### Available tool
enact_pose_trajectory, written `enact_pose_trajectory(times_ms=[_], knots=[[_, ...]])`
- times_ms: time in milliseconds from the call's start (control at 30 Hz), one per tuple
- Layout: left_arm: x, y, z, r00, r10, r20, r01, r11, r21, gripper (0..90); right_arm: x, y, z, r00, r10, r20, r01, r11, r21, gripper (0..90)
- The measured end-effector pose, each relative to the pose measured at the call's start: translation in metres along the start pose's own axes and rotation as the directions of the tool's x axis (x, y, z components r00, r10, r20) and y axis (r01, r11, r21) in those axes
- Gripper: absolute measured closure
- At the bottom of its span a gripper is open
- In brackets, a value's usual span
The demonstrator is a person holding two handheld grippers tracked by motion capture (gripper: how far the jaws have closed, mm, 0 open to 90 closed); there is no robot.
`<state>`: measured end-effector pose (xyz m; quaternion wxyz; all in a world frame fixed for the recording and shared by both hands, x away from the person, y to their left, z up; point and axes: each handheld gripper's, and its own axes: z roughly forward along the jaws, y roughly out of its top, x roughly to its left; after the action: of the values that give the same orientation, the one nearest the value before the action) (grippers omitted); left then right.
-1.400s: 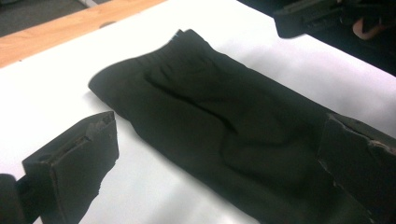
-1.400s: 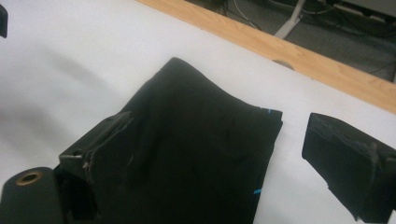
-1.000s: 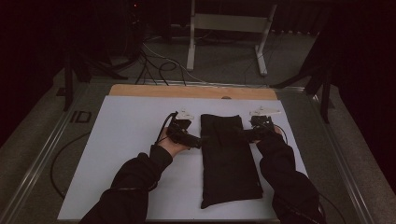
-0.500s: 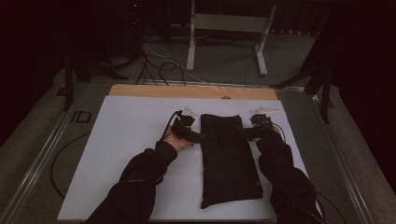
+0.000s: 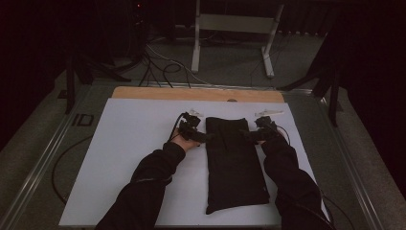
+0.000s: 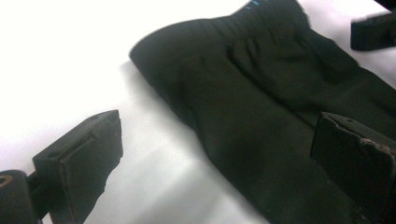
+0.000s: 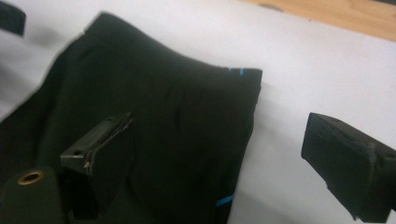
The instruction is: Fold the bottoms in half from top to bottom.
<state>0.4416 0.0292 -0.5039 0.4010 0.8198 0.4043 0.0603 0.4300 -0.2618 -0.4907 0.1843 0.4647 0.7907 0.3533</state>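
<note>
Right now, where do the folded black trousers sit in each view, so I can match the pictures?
High view: trousers lie lengthwise at centre, between the two grippers.
Left gripper view: they run from top centre to lower right, under the right-hand jaw.
Right gripper view: they cover the left and centre, under the left-hand jaw.
Shared landmark: the waistband with small blue marks, on the white board.

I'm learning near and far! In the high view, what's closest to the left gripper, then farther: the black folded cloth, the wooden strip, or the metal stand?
From the left gripper:
1. Black folded cloth, right beside it.
2. Wooden strip, at the table's far edge.
3. Metal stand, on the floor beyond the table.
</note>
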Motion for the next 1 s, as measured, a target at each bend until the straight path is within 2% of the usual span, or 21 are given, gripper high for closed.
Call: enact_pose_trajectory(times_ms=[167,267,433,500,600,667,733,867,933,1000], knots=[[0.003,0.001,0.009,0.9998,-0.011,-0.016,0.011,0.9999,0.005,6.3,-0.002,-0.001,0.012,0.9997,-0.023,-0.003,0.023,0.999,0.029,9.8],[0.003,0.001,0.015,0.9998,-0.014,-0.011,0.014,0.9998,0.012,10.8,-0.004,-0.002,0.019,0.9993,-0.037,-0.003,0.037,0.998,0.054,9.8],[0.005,0.001,0.023,0.9995,-0.023,-0.023,0.024,0.9995,0.02,15.7,-0.005,-0.001,0.026,0.9996,-0.027,-0.003,0.027,0.998,0.06,9.8],[0.004,0.001,0.025,0.9995,-0.009,-0.031,0.01,0.9996,0.027,18.2,-0.007,0.0,0.029,0.9997,-0.014,-0.021,0.016,0.998,0.063,9.7],[0.003,0.0,0.029,0.9992,0.001,-0.039,0.001,0.9993,0.036,19.1,-0.008,0.0,0.032,0.9999,-0.011,-0.01,0.012,0.998,0.069,9.7],[0.003,-0.001,0.03,0.9985,0.007,-0.054,-0.005,0.9997,0.024,21.6,-0.01,0.001,0.035,0.9999,-0.013,0.001,0.013,0.996,0.087,9.7],[0.003,0.0,0.03,0.9984,0.001,-0.057,0.001,0.9997,0.025,23.1,-0.01,0.001,0.037,1.0,-0.008,-0.003,0.008,0.996,0.092,9.7],[0.005,0.0,0.028,0.9971,-0.003,-0.077,0.005,0.9996,0.027,31.0,-0.012,-0.002,0.039,0.9999,0.008,-0.015,-0.006,0.996,0.094,10.1],[0.007,0.0,0.027,0.9972,-0.019,-0.073,0.02,0.9996,0.022,36.3,-0.012,-0.004,0.041,0.9996,0.012,-0.026,-0.009,0.995,0.102,10.1],[0.008,0.0,0.027,0.9973,-0.016,-0.071,0.019,0.9994,0.031,39.9,-0.011,-0.004,0.043,0.9994,0.011,-0.033,-0.007,0.993,0.116,10.2]])
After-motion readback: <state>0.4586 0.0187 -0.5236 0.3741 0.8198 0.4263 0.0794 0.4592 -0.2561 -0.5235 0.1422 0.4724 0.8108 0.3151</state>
